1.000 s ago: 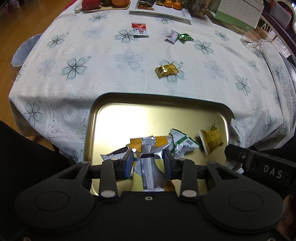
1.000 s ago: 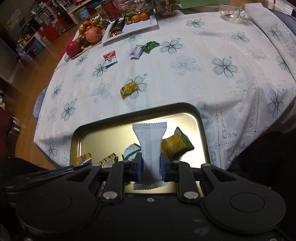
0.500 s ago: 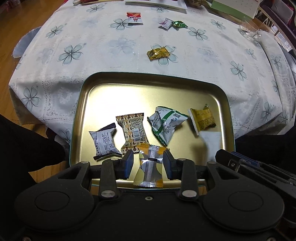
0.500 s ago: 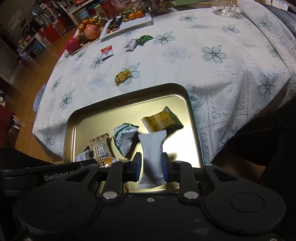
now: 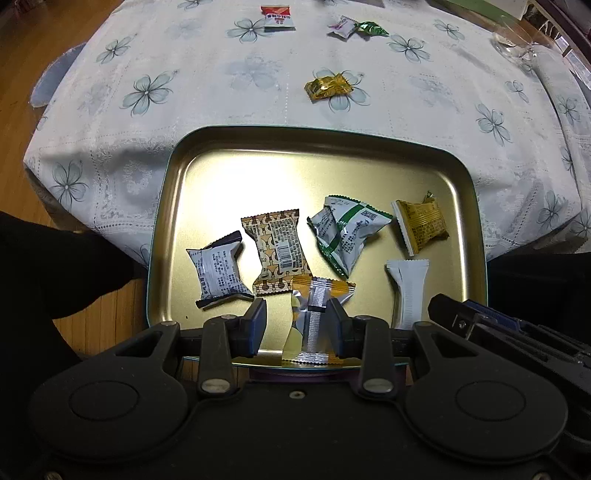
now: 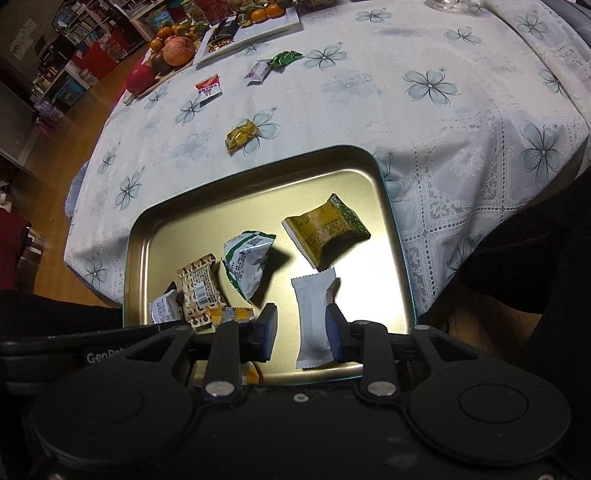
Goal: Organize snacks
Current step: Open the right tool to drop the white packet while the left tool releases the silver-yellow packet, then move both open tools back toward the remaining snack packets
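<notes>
Both grippers are seen pointed steeply down over the near edge of a gold metal tray (image 5: 173, 206) set on a flower-patterned tablecloth (image 5: 207, 85).

Left gripper (image 5: 297, 325): the jaws stand apart, and an orange-and-silver snack packet (image 5: 314, 321) lies on the tray between them. It sits close beside the right pad, with a clear gap to the left pad, so it is not clamped.

Right gripper (image 6: 301, 328): the jaws are opening. A plain white snack packet (image 6: 314, 317) lies between them, against the right pad and well clear of the left pad.

Beyond the left gripper's fingertips, four packets are laid in a row on the tray: a silver-and-dark packet (image 5: 218, 273) ahead and to the left, a brown patterned packet (image 5: 277, 251) just ahead, a green-and-white packet (image 5: 345, 229) ahead and to the right, and a mustard-yellow packet (image 5: 421, 225) farthest right.

Farther ahead, past the tray's far rim, four snacks are seen loose on the cloth: a gold-wrapped candy (image 5: 327, 86) nearest, then a red-and-white packet (image 5: 277, 16), a small white packet (image 5: 343, 26) and a green-wrapped candy (image 5: 371, 28), the last two touching.
</notes>
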A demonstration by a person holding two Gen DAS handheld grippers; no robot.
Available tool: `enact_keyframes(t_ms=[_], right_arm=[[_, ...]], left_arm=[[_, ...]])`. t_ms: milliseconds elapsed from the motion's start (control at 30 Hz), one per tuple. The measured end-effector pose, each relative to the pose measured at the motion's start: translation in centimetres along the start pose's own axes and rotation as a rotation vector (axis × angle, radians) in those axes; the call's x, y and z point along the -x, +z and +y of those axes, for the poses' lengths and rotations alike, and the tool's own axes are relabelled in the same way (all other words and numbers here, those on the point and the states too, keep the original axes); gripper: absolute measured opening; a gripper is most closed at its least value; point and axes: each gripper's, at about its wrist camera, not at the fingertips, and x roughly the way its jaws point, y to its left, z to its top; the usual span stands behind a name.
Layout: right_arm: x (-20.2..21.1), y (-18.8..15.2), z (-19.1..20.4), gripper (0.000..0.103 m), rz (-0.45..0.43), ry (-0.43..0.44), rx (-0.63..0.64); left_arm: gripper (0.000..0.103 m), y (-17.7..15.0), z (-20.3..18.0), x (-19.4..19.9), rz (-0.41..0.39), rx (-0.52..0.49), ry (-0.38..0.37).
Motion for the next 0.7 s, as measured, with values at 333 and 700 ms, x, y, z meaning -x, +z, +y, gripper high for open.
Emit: enact_keyframes(t_ms=[333, 700], right_arm=[[-2.0, 1.3, 1.5, 0.031, 0.078, -0.052, 0.024], [-5.1, 5.3, 3.1, 0.035, 0.17, -0.087, 0.05]], left_arm=[[0.044, 1.7, 1.5, -1.2, 0.012, 0.027, -0.017], [0.044, 7.3, 3.5, -2.8, 0.012, 0.034, 0.007]])
